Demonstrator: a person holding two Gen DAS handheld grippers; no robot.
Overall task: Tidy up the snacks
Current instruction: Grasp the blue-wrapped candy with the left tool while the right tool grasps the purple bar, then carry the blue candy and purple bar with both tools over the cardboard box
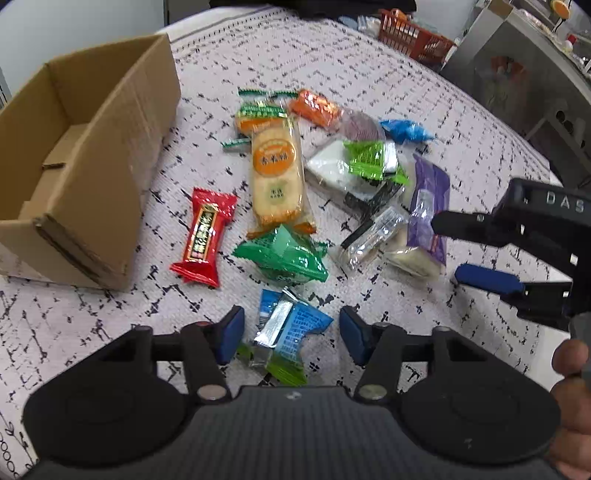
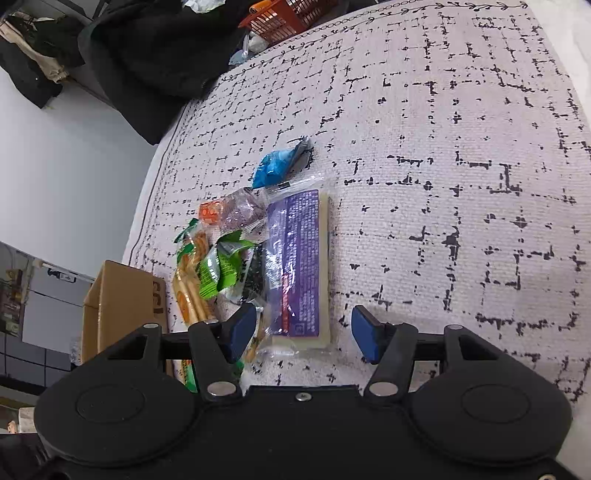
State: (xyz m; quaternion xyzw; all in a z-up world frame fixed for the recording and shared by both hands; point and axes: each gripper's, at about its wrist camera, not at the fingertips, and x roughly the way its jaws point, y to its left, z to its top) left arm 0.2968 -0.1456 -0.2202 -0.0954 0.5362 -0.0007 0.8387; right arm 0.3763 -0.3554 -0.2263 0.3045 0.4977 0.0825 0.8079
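A pale cloth (image 1: 369,74) with a broken black grid print is being used as the work surface, and a leafy border line is being shown along its far edge in the right wrist view. The snacks are being left scattered across its middle. An open cardboard box (image 1: 85,155) is being kept at the left, its inside showing only folded flaps.

The left gripper (image 1: 291,336) is being held low over a blue packet (image 1: 291,325), jaws wide apart, the packet lying between the blue pads (image 1: 232,332) without being touched. Just beyond, a green packet (image 1: 284,258) and a red candy (image 1: 207,236) are lying flat, and a long rice cracker pack (image 1: 277,177) is stretching away behind them.

The right gripper (image 2: 303,332) is being held over the near end of a purple-labelled pack (image 2: 299,266), jaws spread, one finger on either side; contact cannot be told. In the left view that gripper (image 1: 443,247) is being seen reaching in from the right, with a hand (image 1: 572,398) at the frame edge.

At the far side of the cloth an orange basket (image 1: 413,35) is being kept, beside dark clothing (image 2: 155,55). A grey cabinet (image 1: 524,74) is being shown past the cloth's right edge, and a pale wall (image 2: 55,166) past its left.
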